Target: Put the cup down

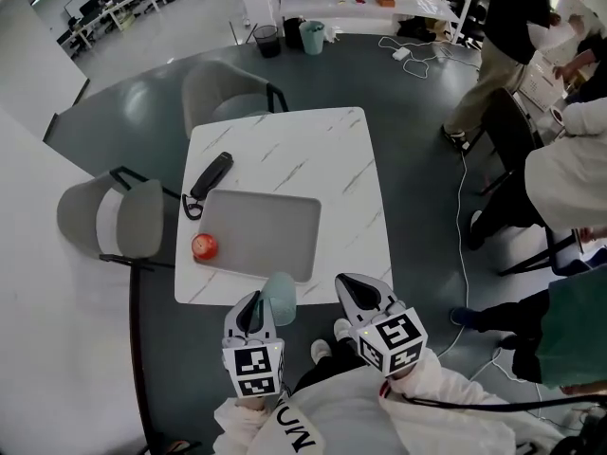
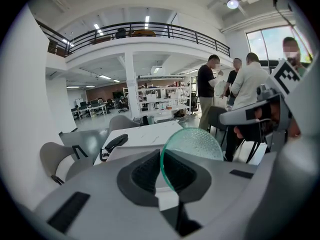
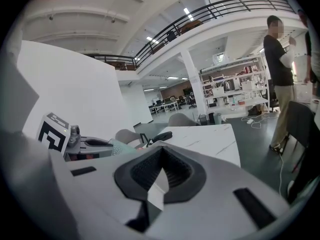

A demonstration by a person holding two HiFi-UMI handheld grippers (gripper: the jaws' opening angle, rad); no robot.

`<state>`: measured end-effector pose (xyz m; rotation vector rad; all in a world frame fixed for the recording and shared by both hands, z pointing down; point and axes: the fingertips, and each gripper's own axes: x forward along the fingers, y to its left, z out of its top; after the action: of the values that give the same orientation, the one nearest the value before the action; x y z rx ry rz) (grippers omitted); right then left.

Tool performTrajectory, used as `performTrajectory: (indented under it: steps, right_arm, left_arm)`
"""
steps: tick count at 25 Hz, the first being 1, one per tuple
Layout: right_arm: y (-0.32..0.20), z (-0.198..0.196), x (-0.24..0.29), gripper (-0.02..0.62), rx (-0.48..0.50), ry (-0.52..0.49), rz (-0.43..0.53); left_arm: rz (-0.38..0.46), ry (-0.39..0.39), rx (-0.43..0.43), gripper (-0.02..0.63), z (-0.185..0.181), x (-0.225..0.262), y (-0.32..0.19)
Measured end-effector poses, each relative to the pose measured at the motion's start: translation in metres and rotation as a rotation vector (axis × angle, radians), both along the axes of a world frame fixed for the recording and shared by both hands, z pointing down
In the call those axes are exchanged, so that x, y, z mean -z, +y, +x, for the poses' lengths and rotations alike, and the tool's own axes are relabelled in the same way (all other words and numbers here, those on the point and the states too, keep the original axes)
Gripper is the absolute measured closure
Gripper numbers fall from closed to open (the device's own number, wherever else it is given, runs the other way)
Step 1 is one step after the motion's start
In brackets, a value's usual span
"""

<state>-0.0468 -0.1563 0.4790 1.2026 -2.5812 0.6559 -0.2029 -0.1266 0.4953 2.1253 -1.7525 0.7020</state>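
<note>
A pale green textured cup [image 1: 280, 297] hangs in the air just off the near edge of the white marble table [image 1: 322, 159]. My left gripper [image 1: 256, 303] is shut on the cup's rim. In the left gripper view the cup [image 2: 196, 143] lies tilted on its side, its wall pinched between the pads of the left gripper [image 2: 161, 158]. My right gripper [image 1: 353, 288] hovers to the cup's right, off the table edge. In the right gripper view, the right gripper [image 3: 161, 153] is shut with nothing held, and the cup [image 3: 120, 147] shows to its left.
A grey tray [image 1: 261, 233] lies on the table's near half, with a red fruit [image 1: 204, 246] at its left edge and a black handset [image 1: 211, 175] behind it. Grey chairs [image 1: 104, 221] stand left and behind. People [image 1: 569, 173] and floor cables [image 1: 462, 197] are on the right.
</note>
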Motion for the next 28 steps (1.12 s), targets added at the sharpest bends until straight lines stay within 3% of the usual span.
performTrajectory:
  steps: [28]
  right_arm:
    - [-0.041, 0.018, -0.017, 0.591, -0.035, 0.017, -0.041]
  left_arm:
    - [-0.251, -0.022, -0.086, 0.575, 0.003, -0.078, -0.062]
